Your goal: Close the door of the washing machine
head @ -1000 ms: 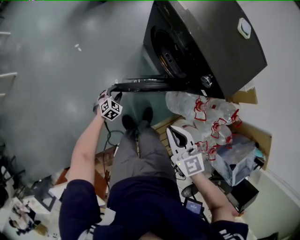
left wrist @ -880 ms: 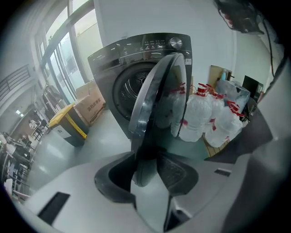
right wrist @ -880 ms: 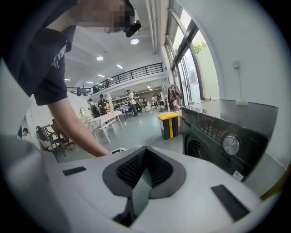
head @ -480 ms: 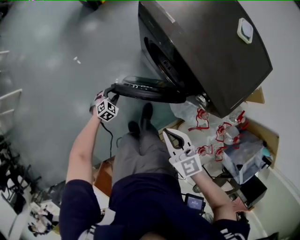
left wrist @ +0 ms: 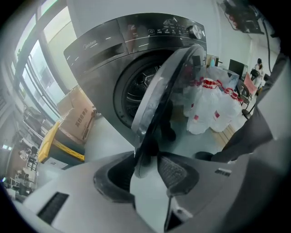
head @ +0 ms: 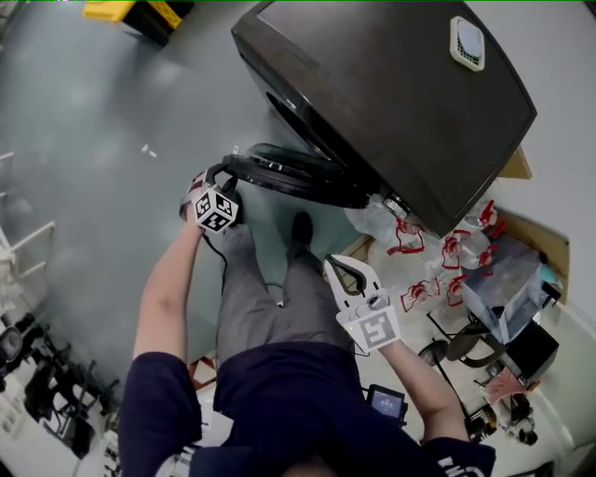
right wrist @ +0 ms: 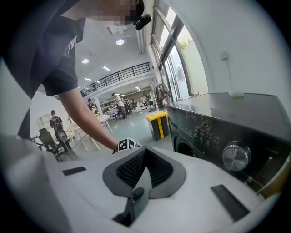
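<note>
The dark washing machine (head: 410, 102) fills the upper right of the head view, its round door (head: 298, 172) swung partly out from the front. My left gripper (head: 226, 182) is at the door's free edge. In the left gripper view the door's rim (left wrist: 154, 104) runs down between the two pads, and the left gripper (left wrist: 148, 168) is shut on it, with the drum opening (left wrist: 136, 91) behind. My right gripper (head: 343, 270) hangs by the person's right leg, shut and empty. In its own view the right gripper (right wrist: 143, 152) points past the machine's control panel and knob (right wrist: 235, 156).
Clear bags with red ties (head: 438, 252) lie on the floor right of the machine. A yellow bin (head: 130, 11) stands at the top left, and a cardboard box (left wrist: 75, 118) beside the machine. The person's shoe (head: 300, 228) is just below the door. A small white object (head: 467, 42) rests on the machine's top.
The door has swung closer to the machine's front, with my left gripper staying on its edge. The head view has shifted, so the machine sits further left. The right gripper has barely moved.
</note>
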